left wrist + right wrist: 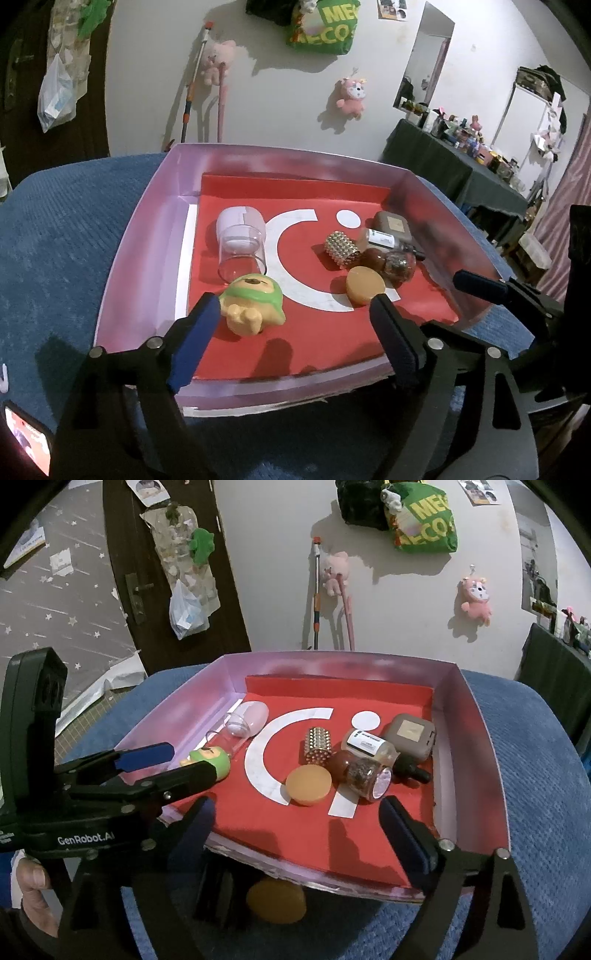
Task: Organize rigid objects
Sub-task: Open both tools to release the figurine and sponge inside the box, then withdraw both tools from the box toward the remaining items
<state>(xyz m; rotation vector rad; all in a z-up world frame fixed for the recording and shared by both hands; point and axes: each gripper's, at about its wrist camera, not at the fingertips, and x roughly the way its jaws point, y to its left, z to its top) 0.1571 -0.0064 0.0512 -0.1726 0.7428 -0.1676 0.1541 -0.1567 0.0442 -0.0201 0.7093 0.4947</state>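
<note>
— Where's the toy?
— Toy (253,306) lies by the box's (147,236) near-left corner, beside the left gripper (291,325). Both grippers gape empty.
— Advice?
— Centre it between the pads, then squeeze gently.

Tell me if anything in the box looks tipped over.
Yes: the clear plastic cup lies on its side at the pink box's left wall, and the yellow figurine with green hood lies toppled just in front of it.
</note>
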